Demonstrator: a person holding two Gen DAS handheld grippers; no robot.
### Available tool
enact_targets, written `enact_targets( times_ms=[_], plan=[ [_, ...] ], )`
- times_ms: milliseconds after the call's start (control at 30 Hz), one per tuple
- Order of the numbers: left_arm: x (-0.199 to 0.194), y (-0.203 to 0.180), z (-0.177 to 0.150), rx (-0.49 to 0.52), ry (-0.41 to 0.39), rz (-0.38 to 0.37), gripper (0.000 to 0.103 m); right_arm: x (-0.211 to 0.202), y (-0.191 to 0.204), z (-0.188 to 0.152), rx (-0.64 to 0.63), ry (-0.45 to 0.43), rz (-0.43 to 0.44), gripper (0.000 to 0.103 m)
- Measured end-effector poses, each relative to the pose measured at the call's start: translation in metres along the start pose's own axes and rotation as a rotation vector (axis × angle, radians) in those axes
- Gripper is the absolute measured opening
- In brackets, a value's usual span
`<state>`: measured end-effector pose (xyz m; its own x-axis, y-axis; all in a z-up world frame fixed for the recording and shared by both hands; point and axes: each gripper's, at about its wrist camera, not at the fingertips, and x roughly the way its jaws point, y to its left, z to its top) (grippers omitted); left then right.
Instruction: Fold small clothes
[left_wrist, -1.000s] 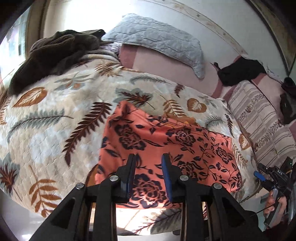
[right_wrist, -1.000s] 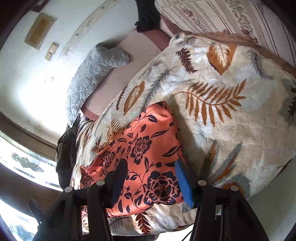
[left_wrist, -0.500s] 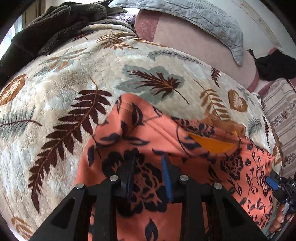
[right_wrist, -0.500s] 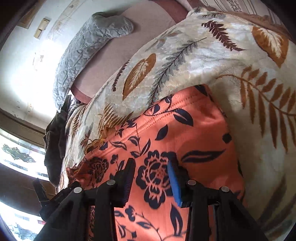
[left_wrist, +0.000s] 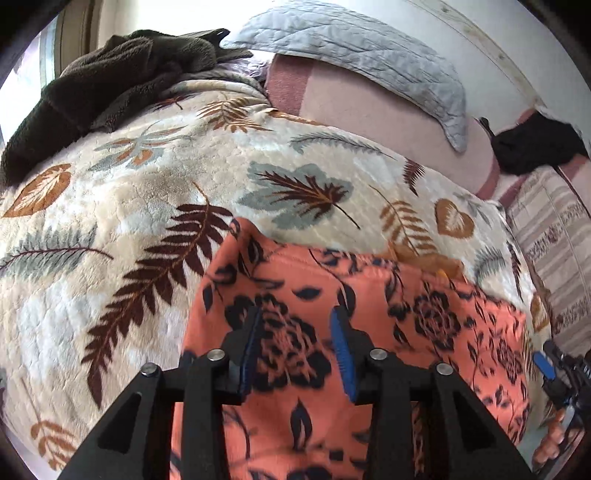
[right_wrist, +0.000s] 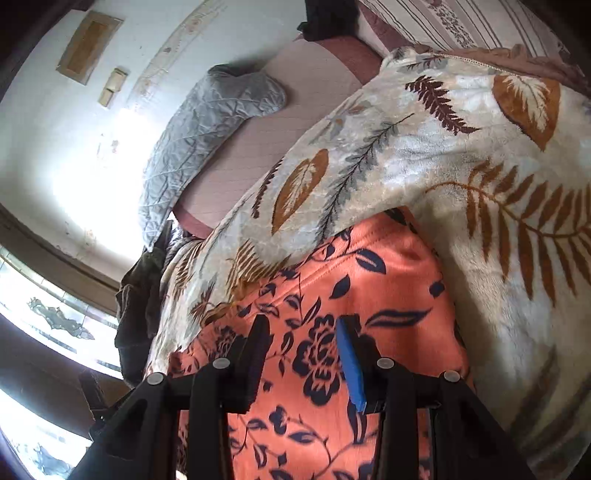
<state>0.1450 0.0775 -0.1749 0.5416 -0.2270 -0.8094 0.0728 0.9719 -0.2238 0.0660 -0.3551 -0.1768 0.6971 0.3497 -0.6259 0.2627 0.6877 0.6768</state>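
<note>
An orange garment (left_wrist: 406, 295) with a dark floral print lies flat on a cream leaf-patterned blanket (left_wrist: 147, 206). My left gripper (left_wrist: 295, 314) hovers low over the garment's left part. Its jaws are opening, with only the flat print showing in the gap and nothing pinched. In the right wrist view the same garment (right_wrist: 388, 280) lies below my right gripper (right_wrist: 303, 325). Those jaws are opening slightly too, apart over the cloth near its right edge, pads off the fabric. The right gripper (left_wrist: 554, 365) also shows at the left view's right rim, held by a hand (left_wrist: 550, 443).
A grey quilted pillow (left_wrist: 351, 48) leans on the pink headboard. A dark brown fleece (left_wrist: 110, 85) is heaped at the far left of the bed. A black cloth (left_wrist: 532, 144) and striped bedding (left_wrist: 554, 236) lie to the right. A window (right_wrist: 37, 295) is on the left.
Both grippers have come down and forward, close over the orange garment. The left jaws have spread wider than half a second ago. The right jaws are narrower than a second ago.
</note>
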Motion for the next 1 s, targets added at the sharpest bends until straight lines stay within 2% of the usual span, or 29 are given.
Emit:
enact_targets(
  times_ms=[33, 167, 267, 367, 433, 500, 600, 667, 700, 800, 833, 867, 933, 1000],
  plan=[
    [-0.009, -0.005, -0.013, 0.029, 0.005, 0.005, 0.053, -0.007, 0.002, -0.009, -0.007, 0.014, 0.002, 0.042],
    [-0.038, -0.020, -0.061, 0.130, 0.013, 0.021, 0.055, -0.026, 0.008, -0.048, -0.041, 0.075, 0.010, 0.041],
    [-0.041, -0.014, -0.085, 0.134, 0.022, 0.063, 0.062, -0.027, 0.002, -0.072, -0.032, 0.120, -0.046, 0.041],
    [-0.025, -0.005, -0.097, 0.151, 0.069, 0.104, 0.061, -0.010, -0.020, -0.090, 0.017, 0.195, -0.103, 0.042],
    [-0.026, -0.011, -0.099, 0.220, 0.063, 0.140, 0.062, -0.013, -0.019, -0.090, 0.019, 0.188, -0.102, 0.042],
    [-0.034, -0.015, -0.097, 0.238, 0.064, 0.142, 0.062, -0.020, -0.010, -0.085, 0.006, 0.178, -0.100, 0.042],
    [-0.050, -0.008, -0.088, 0.189, 0.019, 0.088, 0.062, -0.033, -0.002, -0.072, 0.003, 0.100, -0.075, 0.042],
    [-0.056, 0.000, -0.080, 0.161, -0.020, 0.114, 0.062, -0.034, -0.001, -0.060, 0.026, 0.060, -0.083, 0.044],
    [-0.055, 0.007, -0.077, 0.144, -0.031, 0.140, 0.062, -0.030, -0.003, -0.055, 0.036, 0.052, -0.088, 0.048],
    [-0.033, 0.030, -0.073, 0.072, 0.041, 0.192, 0.062, 0.001, -0.018, -0.045, 0.084, 0.100, -0.147, 0.052],
    [-0.021, 0.037, -0.076, 0.063, 0.094, 0.200, 0.062, 0.010, -0.026, -0.045, 0.112, 0.121, -0.146, 0.052],
    [-0.012, 0.042, -0.079, 0.049, 0.124, 0.184, 0.065, 0.010, -0.030, -0.044, 0.121, 0.100, -0.130, 0.052],
    [-0.018, 0.050, -0.080, -0.005, 0.103, 0.147, 0.066, 0.005, -0.029, -0.043, 0.131, 0.093, -0.117, 0.052],
    [-0.026, 0.048, -0.080, -0.008, 0.093, 0.135, 0.065, -0.008, -0.028, -0.044, 0.130, 0.061, -0.079, 0.052]
  ],
)
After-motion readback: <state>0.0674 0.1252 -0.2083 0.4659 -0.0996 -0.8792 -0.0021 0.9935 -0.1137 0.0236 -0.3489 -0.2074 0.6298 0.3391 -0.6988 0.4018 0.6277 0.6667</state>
